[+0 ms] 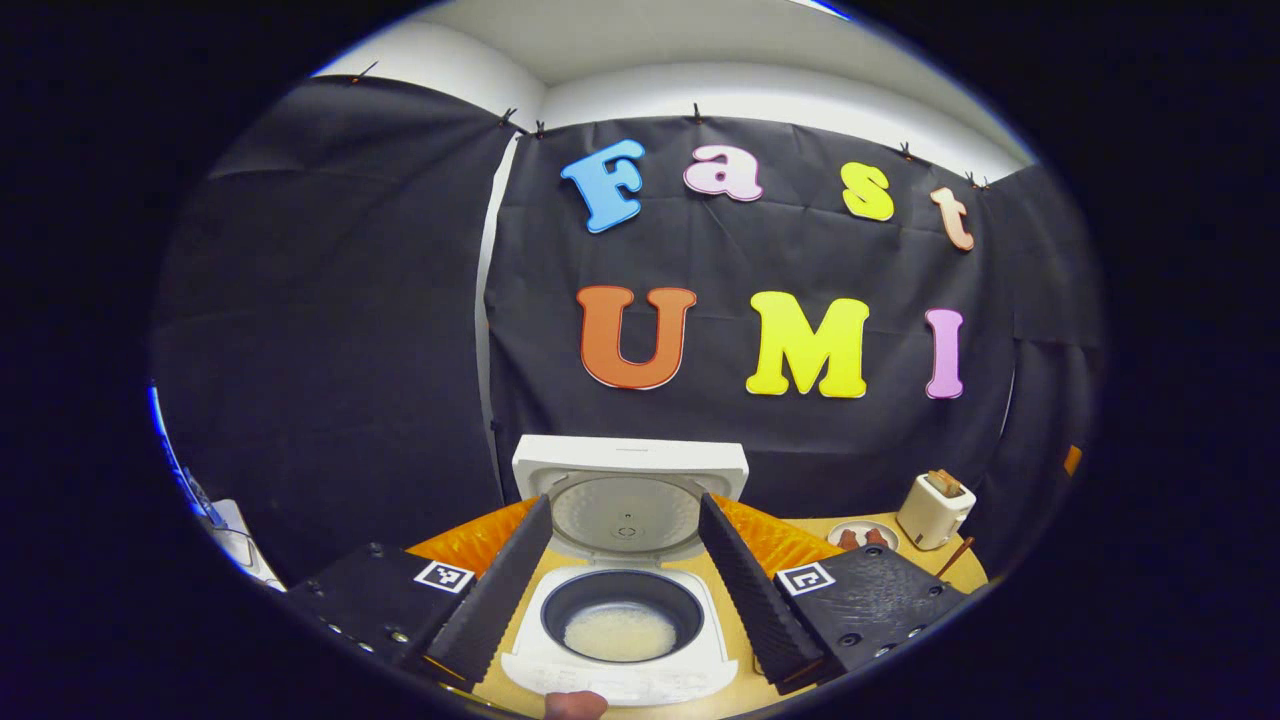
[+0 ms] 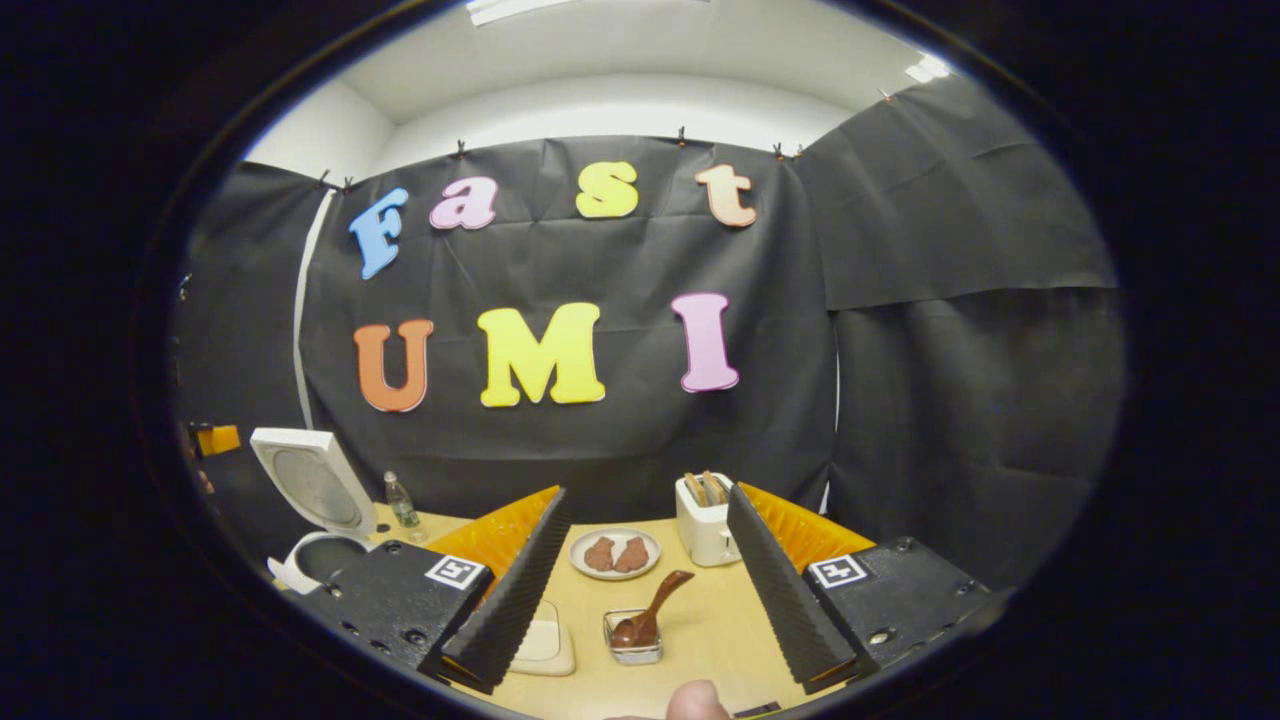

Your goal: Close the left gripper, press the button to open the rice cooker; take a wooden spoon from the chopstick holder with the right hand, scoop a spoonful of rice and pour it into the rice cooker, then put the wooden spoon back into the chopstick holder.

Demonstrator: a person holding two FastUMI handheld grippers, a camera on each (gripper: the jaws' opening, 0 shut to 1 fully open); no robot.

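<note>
Rice cooker (image 1: 620, 640) lid raised, rice inside. Wooden spoon (image 2: 652, 610) seated in chopstick holder (image 2: 634, 640). Both grippers (image 1: 620, 600) (image 2: 640, 600) spread wide, empty.

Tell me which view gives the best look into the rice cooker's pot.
The left gripper view: the rice cooker sits straight ahead between the open left tool, lid up, rice visible in the pot. The right gripper view catches it at the left edge, side-on, pot contents hidden.
</note>
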